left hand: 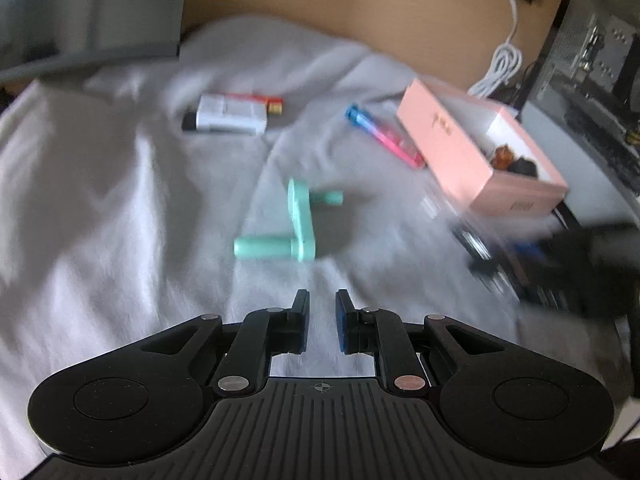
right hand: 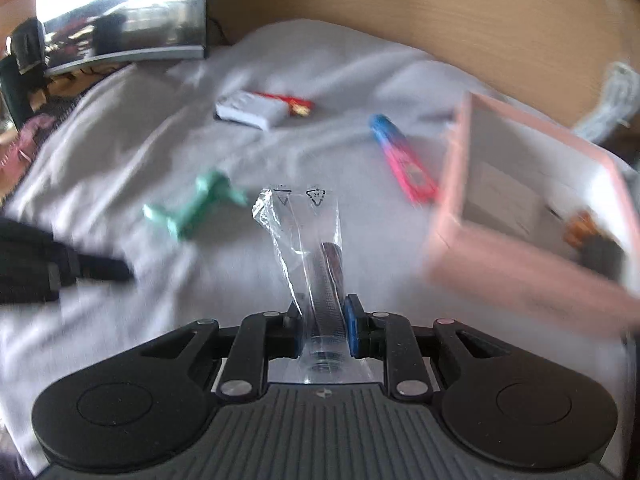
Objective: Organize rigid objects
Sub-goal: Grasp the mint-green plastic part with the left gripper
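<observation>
The right gripper (right hand: 323, 316) pinches a clear bag (right hand: 304, 240) holding a dark cylinder, blurred. The pink box (right hand: 520, 276) sits at three o'clock. The left gripper (left hand: 322, 312) is nearly closed, empty, with the green crank (left hand: 298, 224) at twelve.

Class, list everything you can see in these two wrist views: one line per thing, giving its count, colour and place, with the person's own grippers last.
cloth: one, pale grey, spread under everything.
crank handle: one, mint green, on the cloth at the centre.
white pack: one, white with a red end, far side of the cloth.
pen-like stick: one, blue to pink, beside the box.
box: one, pink, open, small dark and amber items inside.
cable: one, white, coiled behind the box.
clear bag: one, transparent, dark cylinder inside, held.
left gripper: black, blue pads, fingers closed on nothing.
right gripper: black, fingers shut on the clear bag.
</observation>
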The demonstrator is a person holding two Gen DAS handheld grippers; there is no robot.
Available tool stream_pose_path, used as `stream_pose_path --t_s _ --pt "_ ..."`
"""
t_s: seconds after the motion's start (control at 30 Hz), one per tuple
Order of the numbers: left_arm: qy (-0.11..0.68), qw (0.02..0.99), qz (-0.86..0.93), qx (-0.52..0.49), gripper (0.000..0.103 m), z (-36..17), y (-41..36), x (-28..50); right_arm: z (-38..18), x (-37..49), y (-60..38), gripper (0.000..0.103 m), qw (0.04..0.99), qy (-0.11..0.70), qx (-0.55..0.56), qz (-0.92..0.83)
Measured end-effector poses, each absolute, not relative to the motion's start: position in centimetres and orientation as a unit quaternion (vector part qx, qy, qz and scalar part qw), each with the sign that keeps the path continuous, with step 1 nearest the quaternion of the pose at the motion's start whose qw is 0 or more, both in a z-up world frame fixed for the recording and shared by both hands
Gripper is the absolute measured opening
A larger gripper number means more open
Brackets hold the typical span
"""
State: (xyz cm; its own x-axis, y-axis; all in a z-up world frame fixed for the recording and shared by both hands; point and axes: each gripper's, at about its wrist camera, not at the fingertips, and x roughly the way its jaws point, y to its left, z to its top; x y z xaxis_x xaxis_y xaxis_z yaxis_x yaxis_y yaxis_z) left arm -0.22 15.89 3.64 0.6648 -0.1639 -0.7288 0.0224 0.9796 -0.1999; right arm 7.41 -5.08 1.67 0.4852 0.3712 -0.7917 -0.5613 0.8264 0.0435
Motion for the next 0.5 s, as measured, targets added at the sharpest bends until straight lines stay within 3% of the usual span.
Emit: stream_pose_path --t_s 0.37,0.43,0.47,0.5 --pt "0.399 0.914 -0.030 -0.063 0.020 3.4 15.3 5.5 -0.1 4.6 -12.1 0.021 0.891 0.414 -0.089 0.164" --pt "0.405 0.912 -0.034 -0.059 0.020 2.8 15.1 6.3 -0.4 4.9 -12.8 0.039 0.896 0.409 -0.084 0.151" --pt "0.403 0.913 -0.034 -0.055 0.021 2.6 14.9 6.5 -0.6 5.0 -13.1 0.056 0.896 0.411 -0.082 0.146" --pt "0.400 0.914 -0.034 -0.051 0.021 2.5 14.8 6.6 -0.9 5.0 -13.6 0.067 0.899 0.407 -0.078 0.140"
